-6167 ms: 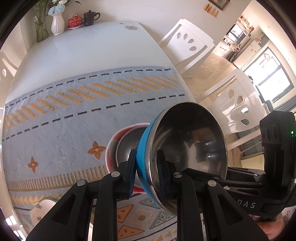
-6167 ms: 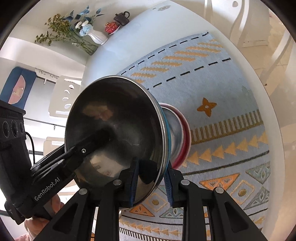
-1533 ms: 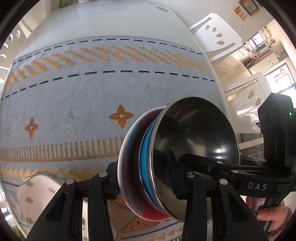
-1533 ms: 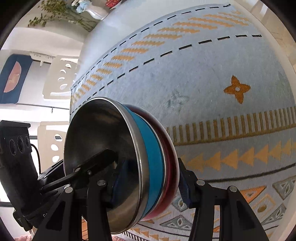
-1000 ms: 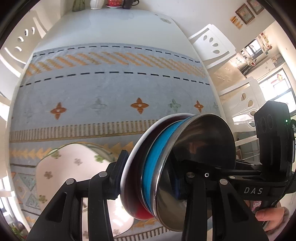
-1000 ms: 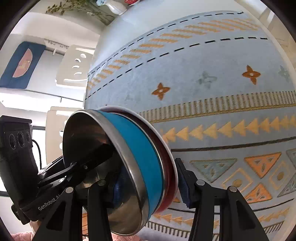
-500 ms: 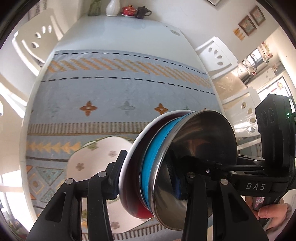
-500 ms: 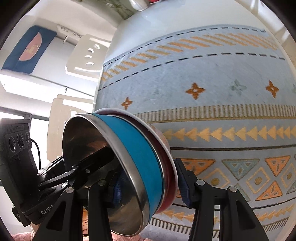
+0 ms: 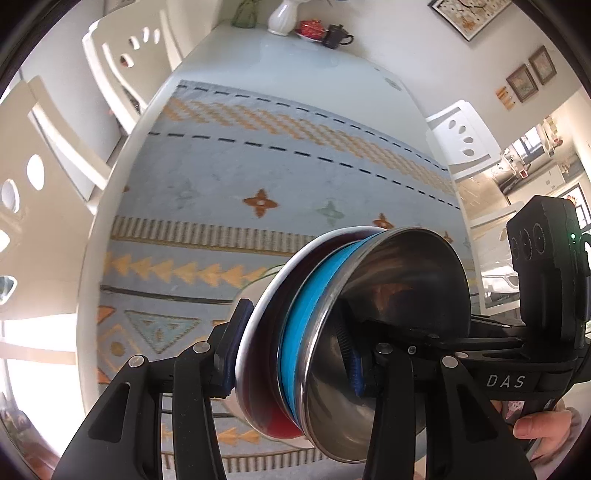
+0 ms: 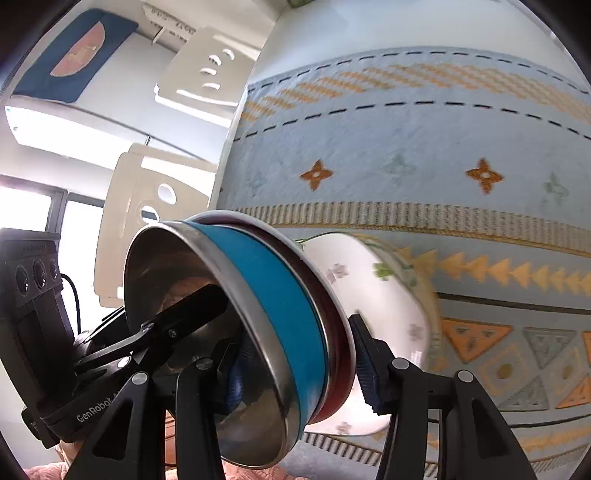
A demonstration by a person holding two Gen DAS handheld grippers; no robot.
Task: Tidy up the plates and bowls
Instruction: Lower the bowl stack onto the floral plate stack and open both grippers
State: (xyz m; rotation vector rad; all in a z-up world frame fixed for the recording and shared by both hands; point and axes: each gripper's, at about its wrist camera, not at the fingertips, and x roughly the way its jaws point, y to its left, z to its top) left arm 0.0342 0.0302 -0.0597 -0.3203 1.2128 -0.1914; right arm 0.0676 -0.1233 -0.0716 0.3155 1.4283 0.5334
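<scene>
While the nested bowls (image 9: 332, 325), blue inside red, hang over the floral plate (image 10: 388, 295), clamped by left tool (image 9: 291, 354) and right tool (image 10: 299, 365) at opposite rims, we risk uneven release tipping them onto the counter (image 9: 295, 66).

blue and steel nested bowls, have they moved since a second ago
Yes. The nested blue and steel bowls, against the patterned cloth, have shifted toward the white floral plate and now overlap it.

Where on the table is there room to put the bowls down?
The far bare tabletop before the vase and teapot is free, as is the cloth around the orange flowers. It is crowded near the grippers, where the flowered dish lies just behind the stacked bowls.
</scene>
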